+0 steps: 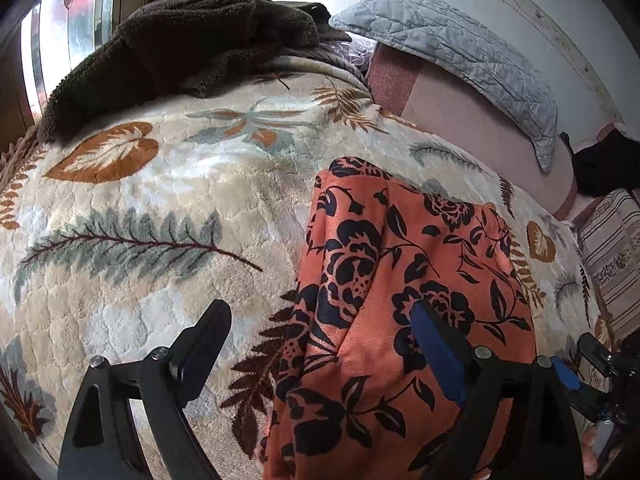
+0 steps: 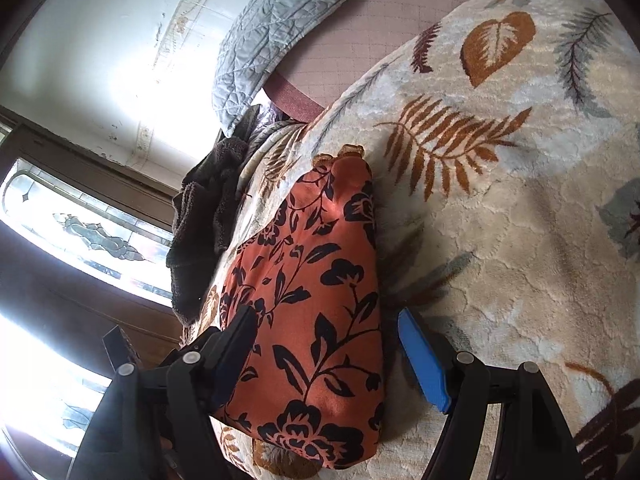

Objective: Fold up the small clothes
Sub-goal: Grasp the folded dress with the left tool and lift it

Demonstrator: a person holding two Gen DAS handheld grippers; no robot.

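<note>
Brown fleece and grey pillow lie beyond the orange garment.

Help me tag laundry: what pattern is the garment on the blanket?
Orange garment with black flowers and leaves; clearest in the right wrist view.

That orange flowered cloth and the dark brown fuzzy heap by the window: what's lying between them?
Only bare leaf-patterned blanket. The left wrist view shows it best: nothing else lies between the orange cloth and the brown heap.
</note>
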